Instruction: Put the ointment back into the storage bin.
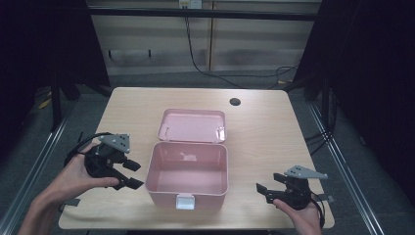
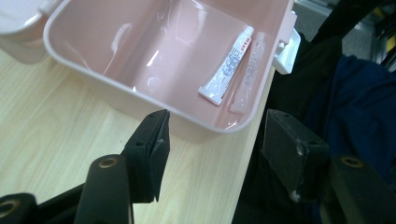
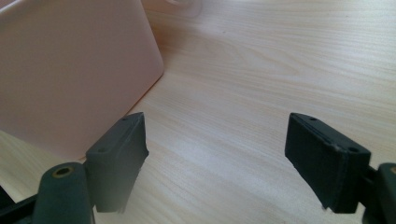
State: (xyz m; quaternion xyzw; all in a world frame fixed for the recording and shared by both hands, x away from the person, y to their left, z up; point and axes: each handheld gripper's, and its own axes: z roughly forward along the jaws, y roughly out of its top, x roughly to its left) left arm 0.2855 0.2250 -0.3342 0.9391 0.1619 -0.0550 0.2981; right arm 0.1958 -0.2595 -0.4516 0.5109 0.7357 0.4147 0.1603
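Note:
A pink box [image 1: 188, 171] stands open at the table's middle, its lid [image 1: 192, 126] laid back flat behind it and a white latch [image 1: 185, 201] on its near wall. A small white tube [image 2: 227, 65] lies on the floor of the box [image 2: 93, 51], close to the latch-side wall. My left gripper [image 1: 136, 175] is held just left of the box, open and with nothing between its jaws; in its own view the left gripper [image 2: 217, 121] points at the box's near corner. My right gripper [image 1: 264, 193] rests open and holding nothing to the right of the box, whose pink wall [image 3: 70, 70] stands ahead-left of the right gripper [image 3: 217, 135].
The light wooden table [image 1: 264, 137] has a dark cable hole [image 1: 235, 102] near its far edge. The person's dark blue clothing [image 2: 355, 107] lies beyond the table's near edge. Metal rails and cables run along the floor on both sides.

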